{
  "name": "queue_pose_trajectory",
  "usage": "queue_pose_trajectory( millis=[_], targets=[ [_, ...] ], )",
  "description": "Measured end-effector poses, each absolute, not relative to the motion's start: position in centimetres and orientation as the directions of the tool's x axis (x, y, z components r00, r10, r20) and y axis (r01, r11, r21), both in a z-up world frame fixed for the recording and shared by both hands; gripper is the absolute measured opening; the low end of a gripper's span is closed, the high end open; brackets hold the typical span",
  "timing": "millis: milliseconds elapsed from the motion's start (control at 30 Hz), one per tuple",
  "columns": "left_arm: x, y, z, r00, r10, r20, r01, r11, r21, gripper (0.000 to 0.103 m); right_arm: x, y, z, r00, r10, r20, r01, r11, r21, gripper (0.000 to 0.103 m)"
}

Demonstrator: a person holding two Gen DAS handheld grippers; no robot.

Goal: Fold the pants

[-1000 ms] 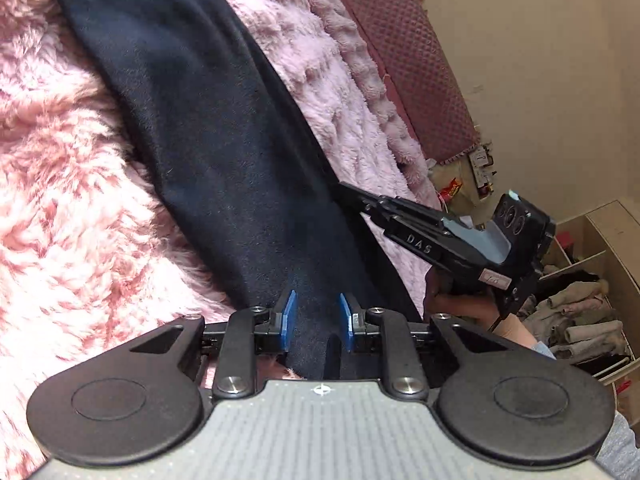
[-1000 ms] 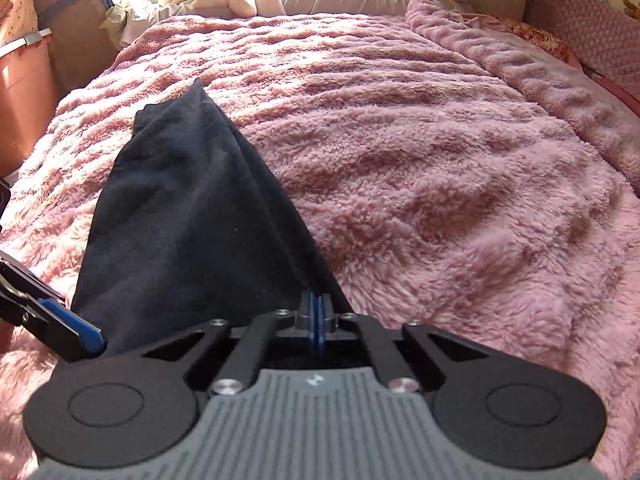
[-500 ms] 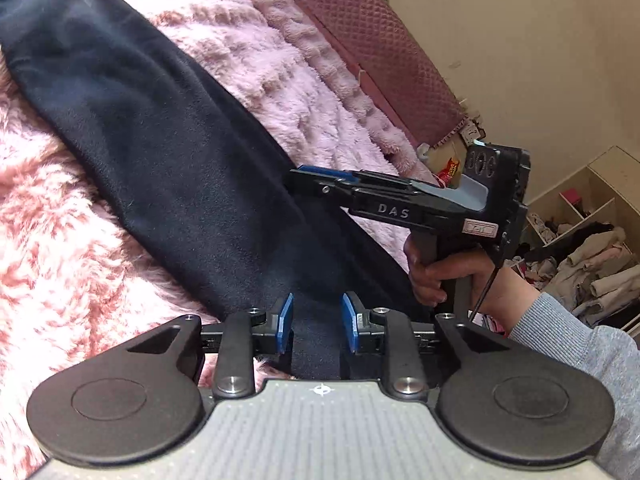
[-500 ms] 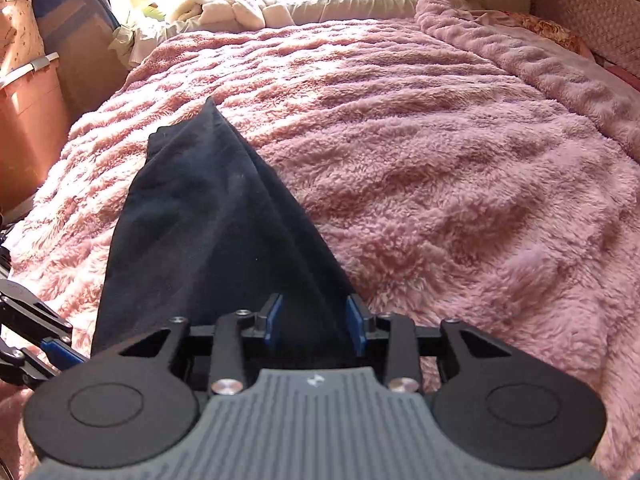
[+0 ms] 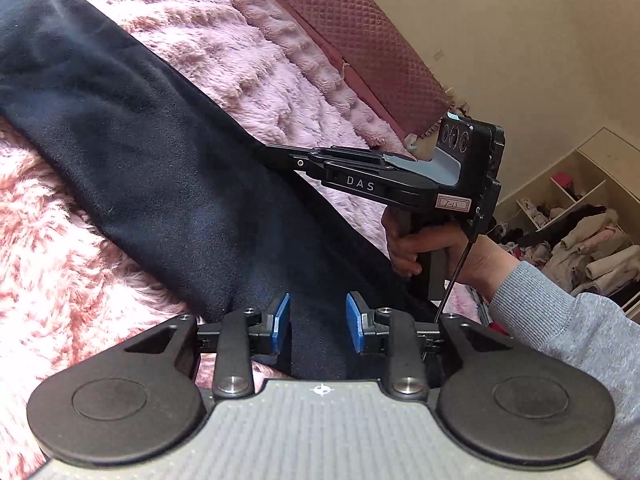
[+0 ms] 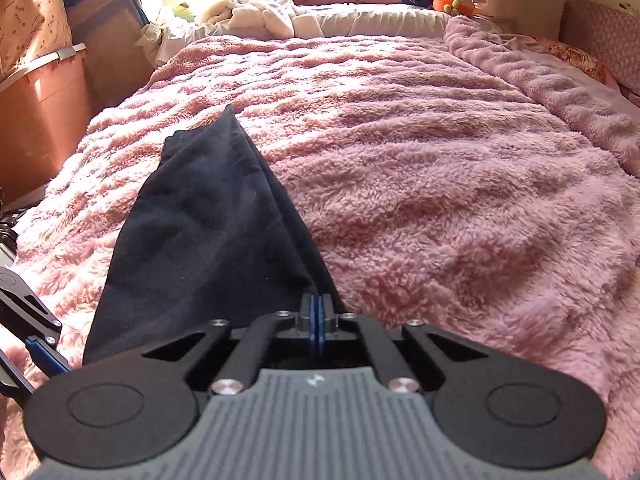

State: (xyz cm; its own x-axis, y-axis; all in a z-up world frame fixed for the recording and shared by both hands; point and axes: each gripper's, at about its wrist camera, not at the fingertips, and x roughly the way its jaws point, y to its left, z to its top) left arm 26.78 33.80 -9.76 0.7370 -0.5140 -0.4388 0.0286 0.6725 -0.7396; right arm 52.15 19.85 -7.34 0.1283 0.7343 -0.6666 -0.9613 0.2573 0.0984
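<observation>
Dark navy pants (image 5: 152, 168) lie stretched along a pink fluffy blanket (image 5: 248, 72) on a bed. My left gripper (image 5: 318, 326) is open, its blue pads either side of the near end of the pants. My right gripper (image 6: 316, 322) is shut on the near right edge of the pants (image 6: 208, 232), which run away from it to a narrow far end. In the left wrist view the right gripper (image 5: 280, 156) reaches over the pants' right edge, held by a hand (image 5: 440, 252).
A quilted pink headboard cushion (image 5: 360, 40) and a beige wall lie to the right. Shelves with piled clothes (image 5: 580, 248) stand at far right. A brown bin (image 6: 40, 120) stands left of the bed. White cloth (image 6: 264, 12) and pillows lie at the far end.
My right gripper opened about half a second ago and has now shut again on the pants' edge. The left gripper stayed open and has tilted, the pants shifting in its view.
</observation>
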Motion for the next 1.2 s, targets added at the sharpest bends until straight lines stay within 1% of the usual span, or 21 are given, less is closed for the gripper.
queue_pose_trajectory(
  millis=[133,233,300,367,467,500,533,567,633,667,700,733,800,867,900,933,967,1100,1167,1200],
  targets=[
    [26.8,33.5,-10.6,0.715,-0.51,-0.477,0.0,0.683,-0.731,0.034,52.1,20.1,-7.6,0.194,0.728,-0.657,-0.96,0.28,0.028,0.0],
    [26.6,33.4,-10.5,0.713,-0.51,-0.482,0.005,0.691,-0.723,0.034,52.5,20.3,-7.7,0.215,0.735,-0.643,-0.952,0.305,0.03,0.0],
    [26.8,33.2,-10.5,0.702,-0.516,-0.491,0.011,0.697,-0.717,0.034,52.7,20.3,-7.8,0.265,0.72,-0.641,-0.937,0.35,0.006,0.0],
    [27.0,33.1,-10.7,0.694,-0.508,-0.51,-0.003,0.706,-0.708,0.034,53.5,20.0,-7.5,0.237,0.707,-0.666,-0.922,0.38,0.075,0.0],
    [27.0,33.0,-10.8,0.689,-0.502,-0.523,-0.016,0.711,-0.703,0.034,53.3,17.4,-5.7,0.248,0.751,-0.612,-0.926,0.369,0.078,0.0],
    [26.9,33.0,-10.6,0.689,-0.505,-0.52,-0.011,0.71,-0.704,0.034,53.2,16.1,-5.0,0.239,0.762,-0.602,-0.93,0.358,0.084,0.0],
    [26.8,33.0,-10.4,0.69,-0.516,-0.507,0.01,0.707,-0.707,0.036,53.4,14.4,-4.3,0.219,0.757,-0.616,-0.927,0.358,0.11,0.001],
    [26.7,32.7,-10.1,0.692,-0.529,-0.49,0.039,0.706,-0.707,0.036,53.6,13.0,-4.0,0.212,0.738,-0.641,-0.92,0.371,0.123,0.003],
    [26.4,32.1,-9.7,0.687,-0.557,-0.467,0.088,0.702,-0.707,0.037,53.9,10.7,-4.0,0.183,0.692,-0.699,-0.91,0.388,0.146,0.023],
    [26.3,31.6,-9.5,0.683,-0.569,-0.458,0.114,0.702,-0.703,0.037,53.8,9.5,-4.1,0.164,0.667,-0.727,-0.909,0.389,0.152,0.028],
    [26.2,31.1,-9.3,0.678,-0.578,-0.453,0.138,0.706,-0.694,0.037,53.4,8.1,-4.4,0.152,0.644,-0.75,-0.909,0.39,0.151,0.037],
    [26.0,30.5,-9.1,0.674,-0.584,-0.453,0.161,0.715,-0.68,0.037,53.0,6.9,-4.8,0.148,0.628,-0.764,-0.905,0.398,0.151,0.041],
    [25.9,29.3,-9.0,0.661,-0.583,-0.473,0.187,0.738,-0.649,0.037,52.6,5.3,-5.6,0.158,0.612,-0.775,-0.895,0.421,0.15,0.041],
    [25.8,28.7,-9.2,0.643,-0.59,-0.488,0.202,0.745,-0.635,0.037,52.4,4.2,-6.9,0.172,0.579,-0.797,-0.884,0.448,0.135,0.039],
    [25.8,28.6,-9.3,0.639,-0.591,-0.492,0.201,0.746,-0.635,0.037,52.3,3.8,-7.5,0.168,0.576,-0.8,-0.882,0.451,0.14,0.028],
    [25.8,28.6,-9.3,0.637,-0.593,-0.493,0.199,0.744,-0.637,0.037,52.2,3.6,-7.8,0.164,0.585,-0.795,-0.884,0.445,0.145,0.009],
    [25.8,28.8,-9.3,0.635,-0.596,-0.492,0.198,0.741,-0.642,0.037,51.8,3.6,-7.8,0.188,0.588,-0.786,-0.893,0.436,0.112,0.003],
    [26.0,30.1,-9.7,0.63,-0.603,-0.49,0.178,0.726,-0.665,0.037,51.6,3.8,-7.6,0.281,0.581,-0.764,-0.887,0.461,0.024,0.0],
    [25.9,31.0,-9.9,0.634,-0.6,-0.489,0.15,0.715,-0.683,0.037,52.1,3.9,-7.2,0.382,0.549,-0.744,-0.852,0.521,-0.053,0.0],
    [25.8,31.6,-10.0,0.637,-0.599,-0.485,0.136,0.707,-0.694,0.037,52.3,3.8,-7.1,0.399,0.541,-0.74,-0.837,0.544,-0.054,0.0]
  ],
)
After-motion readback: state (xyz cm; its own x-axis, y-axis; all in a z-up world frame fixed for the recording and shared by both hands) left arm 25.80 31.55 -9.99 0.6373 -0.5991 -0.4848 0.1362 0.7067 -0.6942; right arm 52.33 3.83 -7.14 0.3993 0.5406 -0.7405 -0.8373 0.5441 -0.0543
